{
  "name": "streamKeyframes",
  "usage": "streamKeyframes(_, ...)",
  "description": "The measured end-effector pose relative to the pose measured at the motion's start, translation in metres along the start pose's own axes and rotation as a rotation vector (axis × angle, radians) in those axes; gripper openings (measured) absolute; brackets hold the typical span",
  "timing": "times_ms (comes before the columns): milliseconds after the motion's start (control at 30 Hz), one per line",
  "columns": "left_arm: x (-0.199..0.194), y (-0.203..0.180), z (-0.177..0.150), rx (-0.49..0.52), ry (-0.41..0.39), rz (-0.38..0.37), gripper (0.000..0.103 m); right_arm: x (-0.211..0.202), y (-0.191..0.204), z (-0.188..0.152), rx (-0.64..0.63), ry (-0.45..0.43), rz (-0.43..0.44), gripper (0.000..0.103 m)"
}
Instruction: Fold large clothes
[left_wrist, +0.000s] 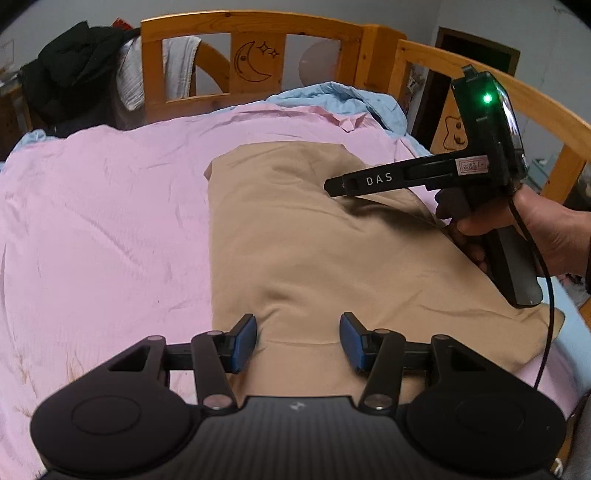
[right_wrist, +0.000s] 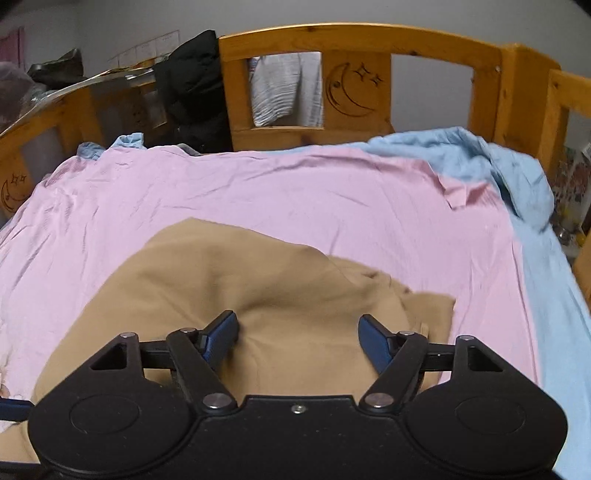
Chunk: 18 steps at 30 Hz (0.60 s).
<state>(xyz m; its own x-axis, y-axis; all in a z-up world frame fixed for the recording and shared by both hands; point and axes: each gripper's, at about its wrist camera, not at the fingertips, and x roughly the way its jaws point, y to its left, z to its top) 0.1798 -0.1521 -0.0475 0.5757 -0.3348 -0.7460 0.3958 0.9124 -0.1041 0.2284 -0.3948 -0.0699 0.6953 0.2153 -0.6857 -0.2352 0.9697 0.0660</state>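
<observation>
Between and just beyond my left gripper (left_wrist: 297, 341) fingers lies the tan garment (left_wrist: 303, 236), spread on the pink sheet (left_wrist: 103, 206) (bed, not desk). Both pairs stand apart, gripping nothing; my right gripper (right_wrist: 297, 341) hovers over the same cloth.

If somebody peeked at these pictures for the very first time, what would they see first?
Probably the big tan garment, lying rumpled in the middle of the pink sheet that covers the bed. Next, the two black grippers over it: the left gripper near its close edge, and the right gripper held in a hand at the right, both with jaws open. Behind stands the wooden headboard, with a carved moon and stars.
</observation>
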Motion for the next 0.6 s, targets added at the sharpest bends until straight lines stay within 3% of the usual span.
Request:
streamKeyframes(100,-0.004,0.0,-0.001,-0.011,-0.016,0.014,0.062,-0.008,0.0,0.004,-0.006,-0.009,-0.021,0.073)
streamKeyframes(133,-0.005,0.0,-0.002,-0.023,-0.028,0.029,0.072,-0.017,-0.001,0.007,-0.007,-0.013,-0.035,0.071)
streamKeyframes(200,-0.008,0.001,-0.007,-0.04,-0.049,0.076,0.081,-0.038,-0.004,0.008,0.023,-0.027,-0.038,0.072)
streamKeyframes(400,-0.026,0.004,-0.013,-0.075,-0.053,0.104,0.089,-0.114,-0.018,-0.019,0.18,-0.019,-0.015,0.076)
streamKeyframes(500,-0.029,0.004,-0.016,-0.077,-0.041,0.119,0.091,-0.135,-0.01,-0.046,0.175,0.024,-0.022,0.083)
streamKeyframes(600,-0.029,0.005,-0.017,-0.084,-0.037,0.132,0.095,-0.127,-0.002,-0.068,0.118,0.106,-0.095,0.083)
